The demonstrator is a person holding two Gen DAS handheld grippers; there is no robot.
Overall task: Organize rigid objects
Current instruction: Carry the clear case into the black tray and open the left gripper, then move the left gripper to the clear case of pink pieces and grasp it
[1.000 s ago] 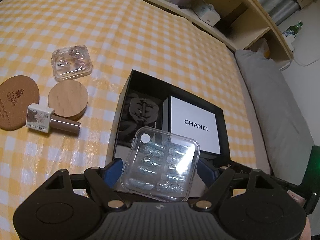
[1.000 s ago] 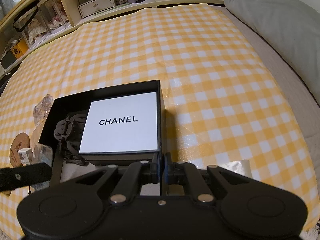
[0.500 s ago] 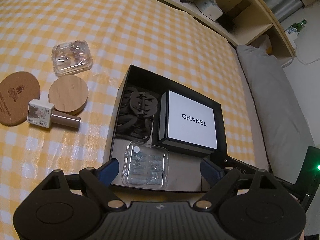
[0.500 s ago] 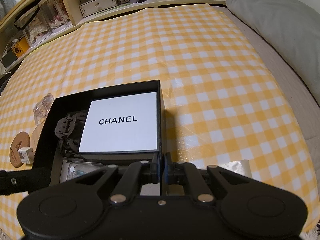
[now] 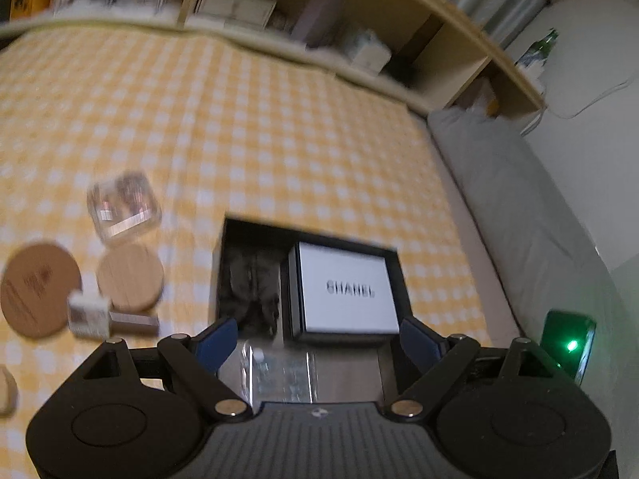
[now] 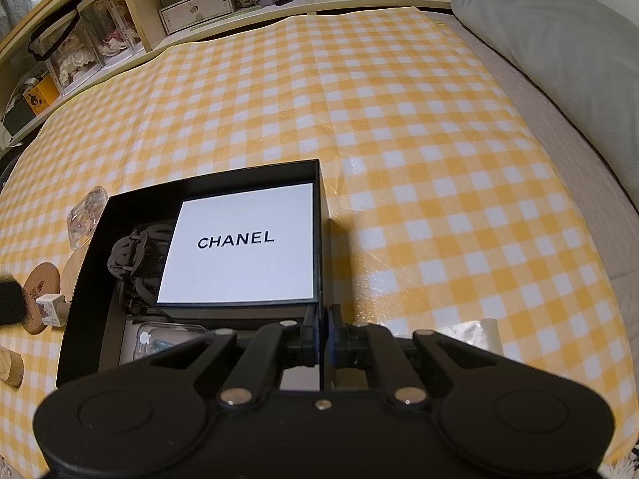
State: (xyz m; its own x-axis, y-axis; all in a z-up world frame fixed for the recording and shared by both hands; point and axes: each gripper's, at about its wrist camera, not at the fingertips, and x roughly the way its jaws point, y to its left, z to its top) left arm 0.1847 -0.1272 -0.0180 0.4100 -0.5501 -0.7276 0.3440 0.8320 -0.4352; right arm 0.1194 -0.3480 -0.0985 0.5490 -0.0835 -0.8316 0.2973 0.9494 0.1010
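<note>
A black open box [image 5: 395, 257] [image 6: 84, 299] lies on the yellow checked cloth. It holds a white CHANEL box [image 5: 347, 291] [image 6: 243, 247], dark hair clips [image 5: 249, 283] [image 6: 135, 263] and a clear nail-tip case [image 5: 279, 371] [image 6: 159, 339] at its near end. My left gripper [image 5: 319, 339] is open and empty above the box's near end. My right gripper [image 6: 322, 331] is shut on the box's right wall at its near corner. Left of the box lie a clear case [image 5: 124, 205], a wooden disc [image 5: 129, 277], a cork coaster [image 5: 38, 293] and a gel polish bottle [image 5: 108, 319].
Shelves with storage boxes [image 6: 195, 0] run along the far edge of the cloth. A grey pillow [image 6: 567, 56] lies at the right. A green-lit device [image 5: 571, 343] sits at the right of the left wrist view. A wooden piece [image 6: 10, 363] lies at the near left.
My left gripper opened and let the clear nail-tip case down into the black box, then pulled back and tilted up. The right gripper has kept still.
</note>
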